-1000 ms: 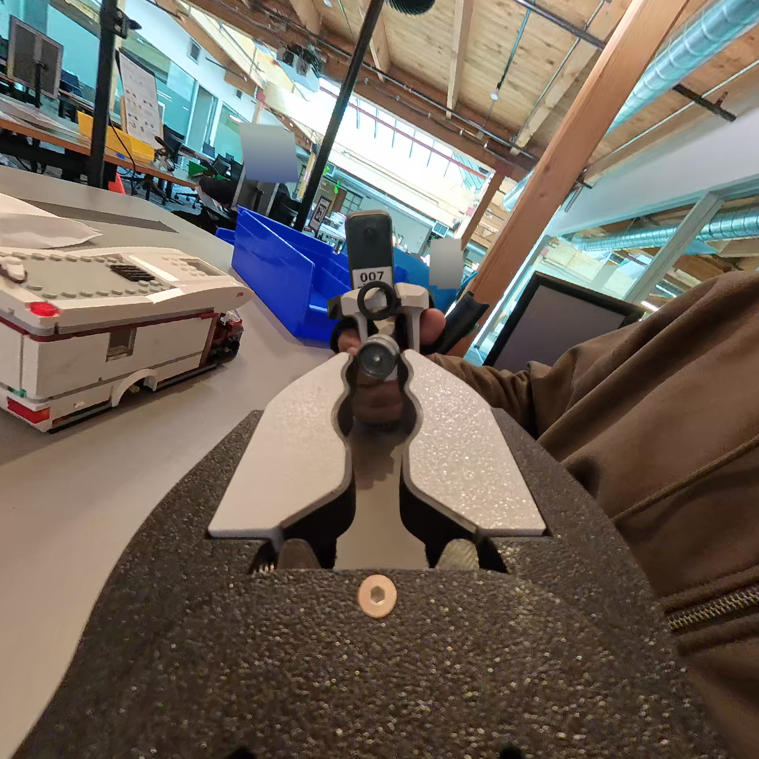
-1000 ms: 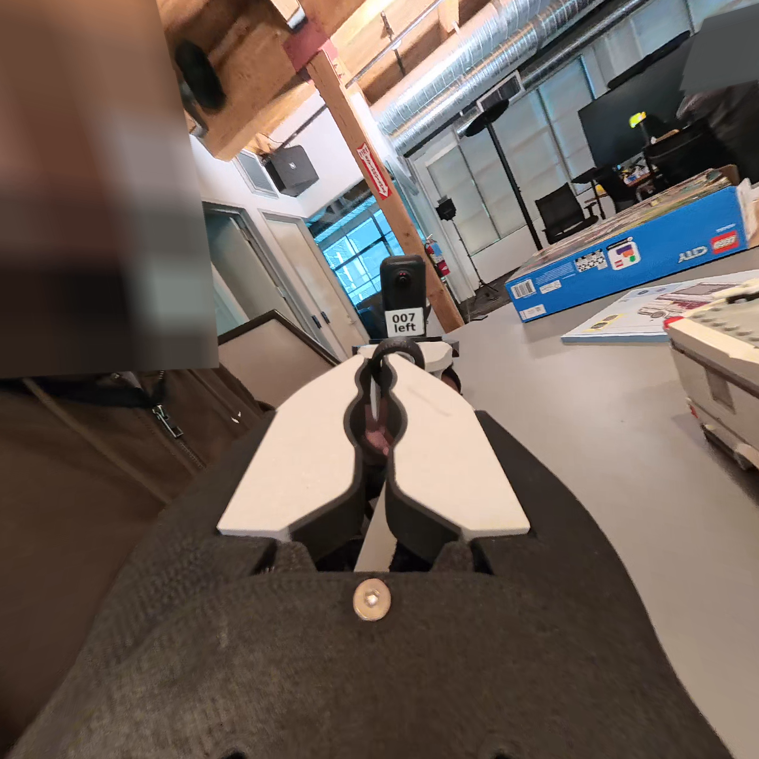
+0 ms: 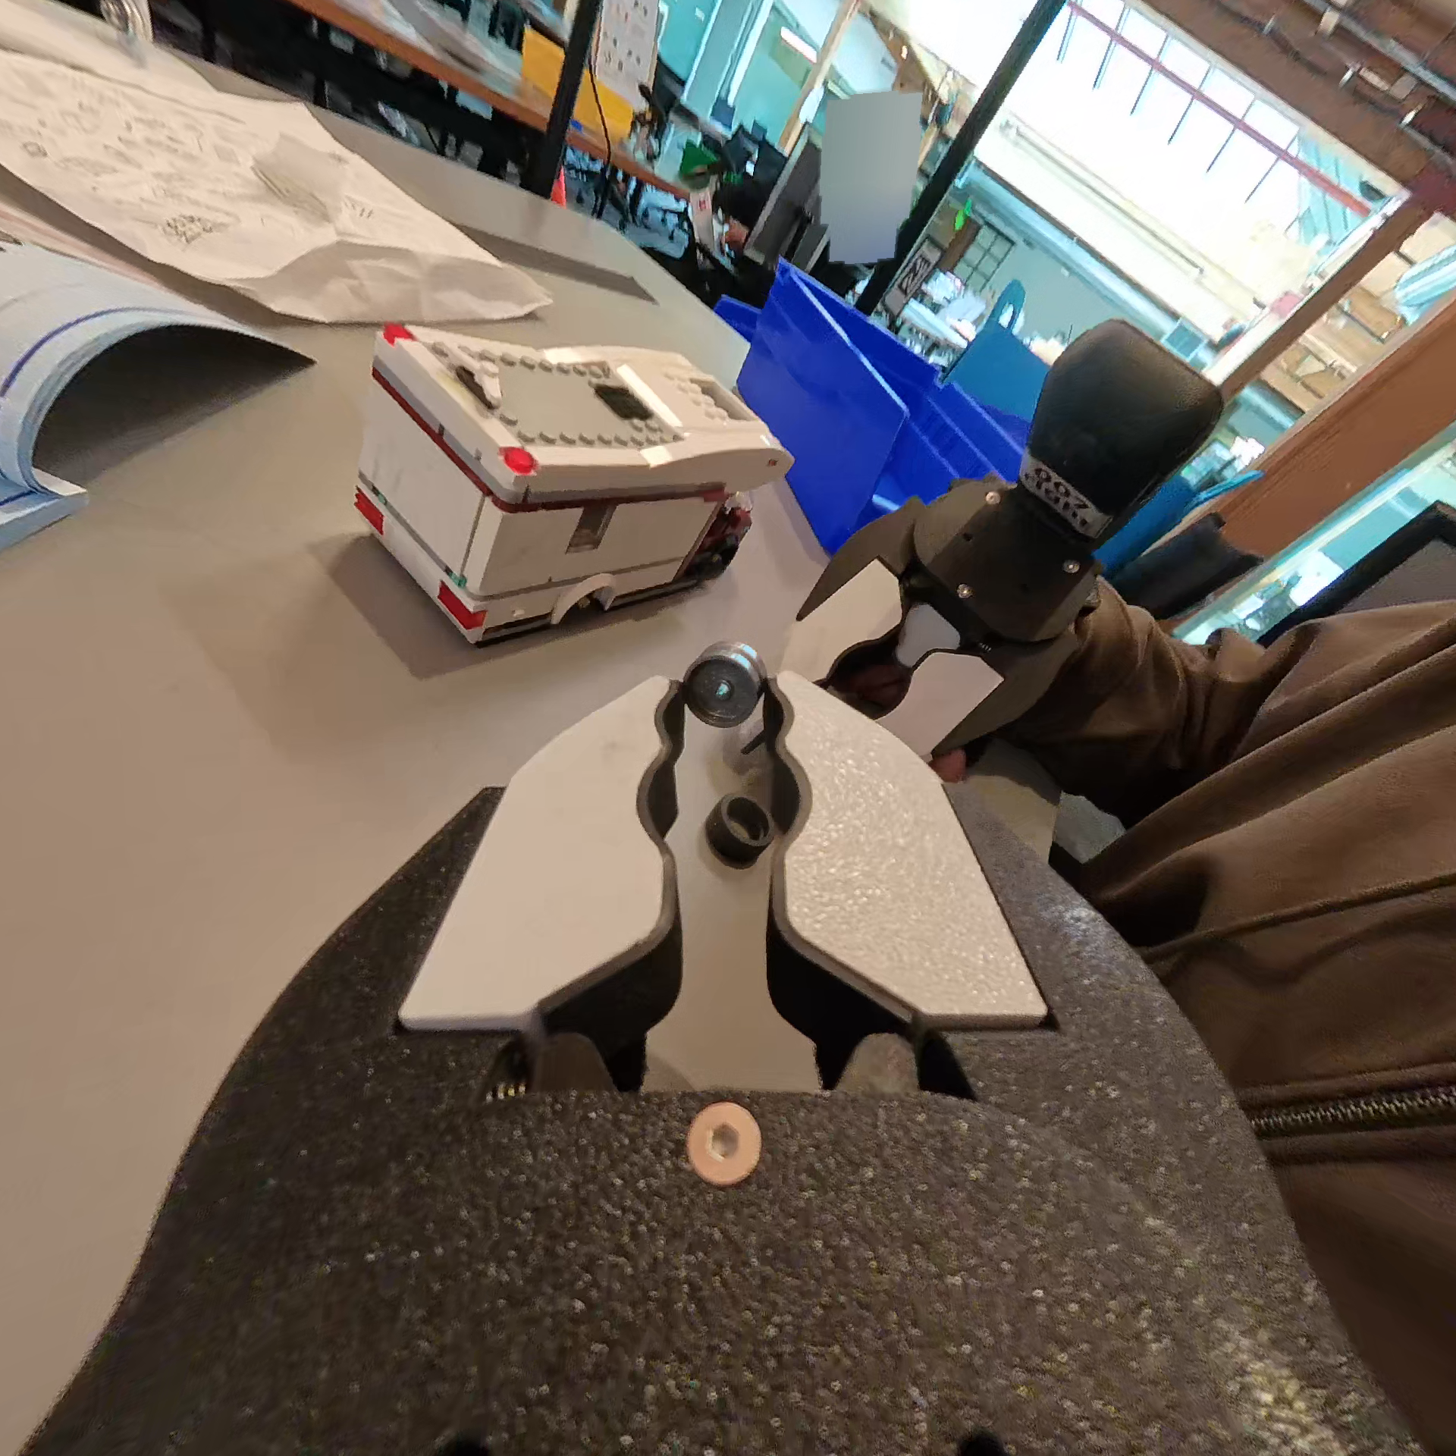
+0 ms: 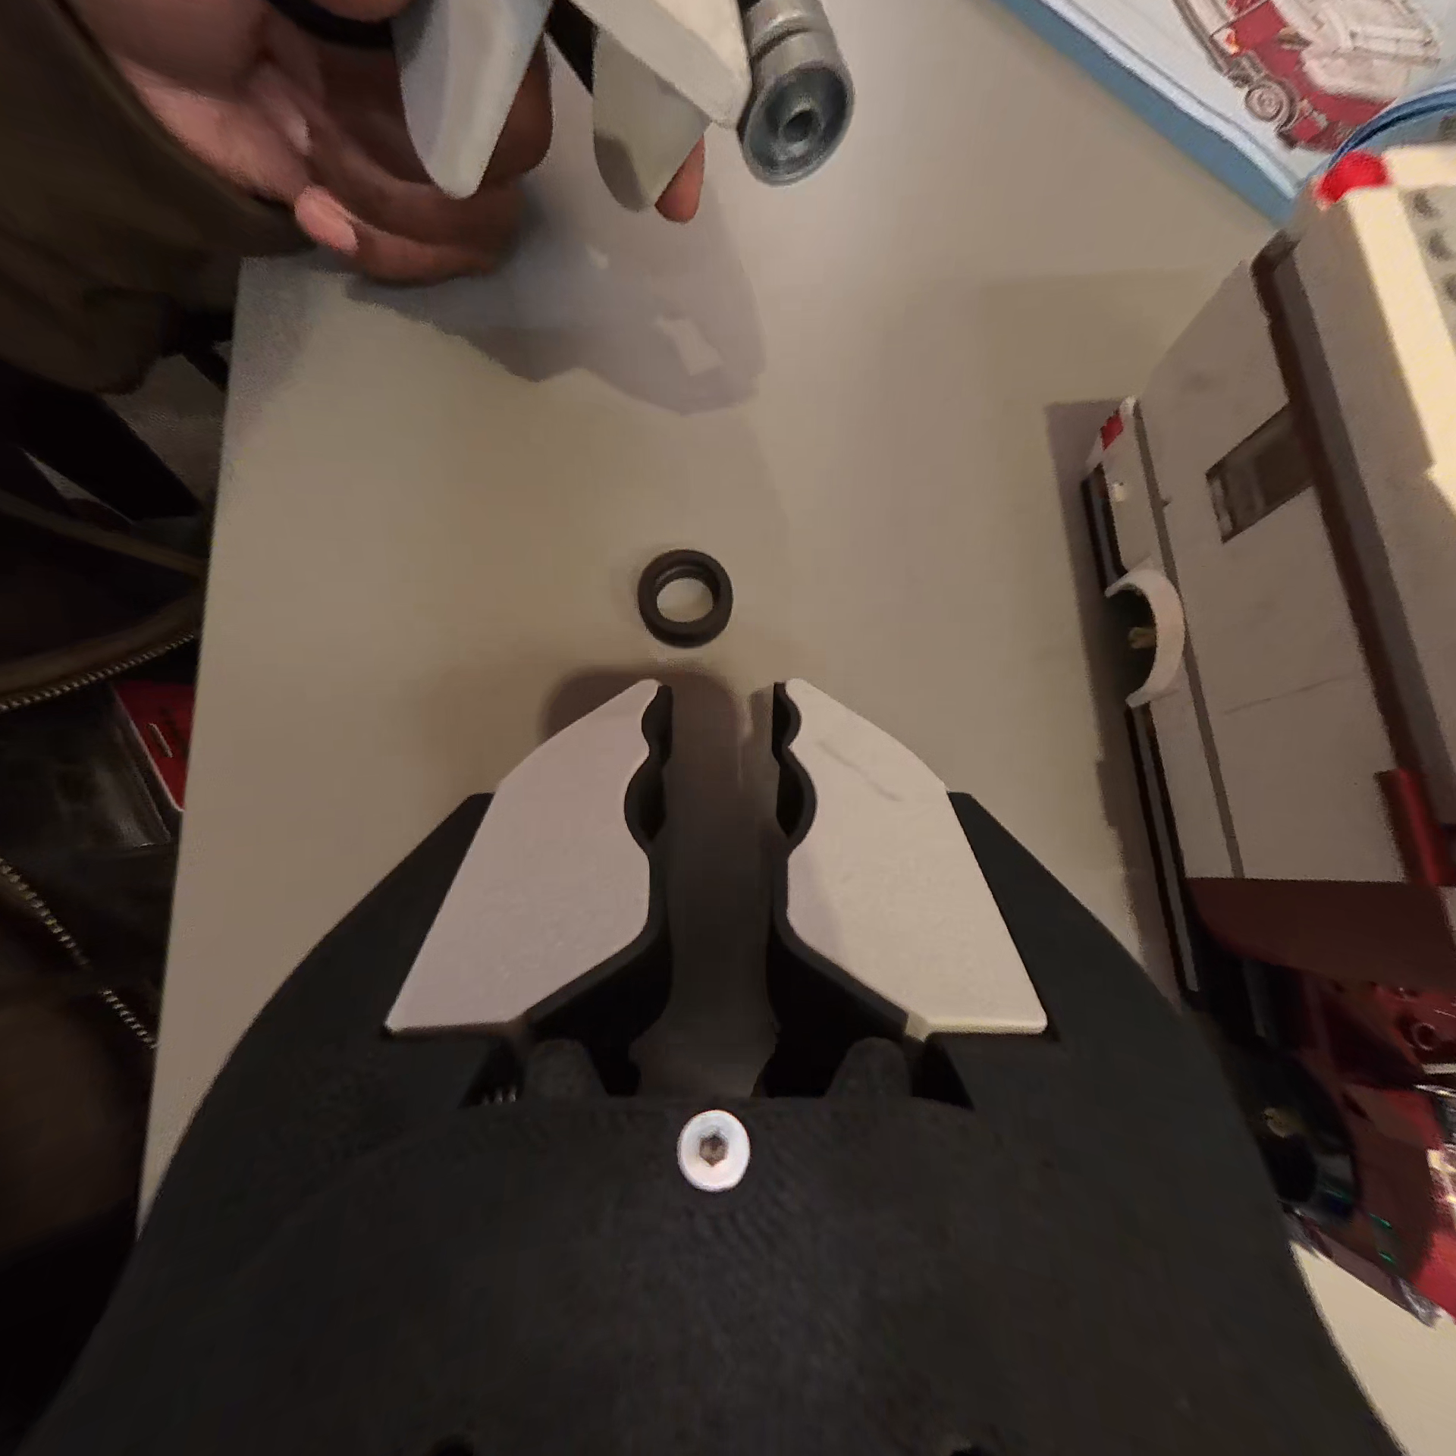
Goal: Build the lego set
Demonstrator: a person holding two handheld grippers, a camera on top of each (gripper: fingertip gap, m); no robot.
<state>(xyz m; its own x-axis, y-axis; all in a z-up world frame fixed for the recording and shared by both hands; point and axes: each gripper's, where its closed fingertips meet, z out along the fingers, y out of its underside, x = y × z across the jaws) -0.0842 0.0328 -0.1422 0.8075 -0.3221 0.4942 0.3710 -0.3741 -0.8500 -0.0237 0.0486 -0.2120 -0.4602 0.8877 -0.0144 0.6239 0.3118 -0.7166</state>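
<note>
Pinching a small grey metal wheel hub (image 3: 723,693) at its very tips, the left gripper (image 3: 723,697) hangs tilted over the grey tabletop (image 3: 197,748); its jaws are pressed against the hub's rim on both sides. In the right wrist view the same hub (image 4: 796,118) shows at the top edge, beside the left gripper's pale fingers (image 4: 654,118) and a hand (image 4: 378,181).

A black rubber tyre ring (image 4: 684,600) lies flat on the tabletop, just ahead of the right gripper (image 4: 721,693). That gripper's jaws stand spread with nothing between them, and the ring is clear of both fingertips. From the left wrist view the ring (image 3: 739,829) shows through the gap between the left fingers, on the tabletop below them.

Nearby stands a white toy-brick camper van (image 3: 551,481) with red trim and a red stud at its roof corner; in the right wrist view one wheel arch (image 4: 1150,638) faces the ring. Behind it lie a crumpled printed sheet (image 3: 236,189) and a curled blue-edged booklet (image 3: 47,410); the booklet's page in the right wrist view carries a drawing of a red truck (image 4: 1292,87). Blue plastic bins (image 3: 851,410) sit beyond the van. The right gripper's camera post (image 3: 1119,425) bears a white label with dark characters; printing on the sheet is too small to make out. A brown jacket sleeve (image 3: 1261,748) fills the right side.
</note>
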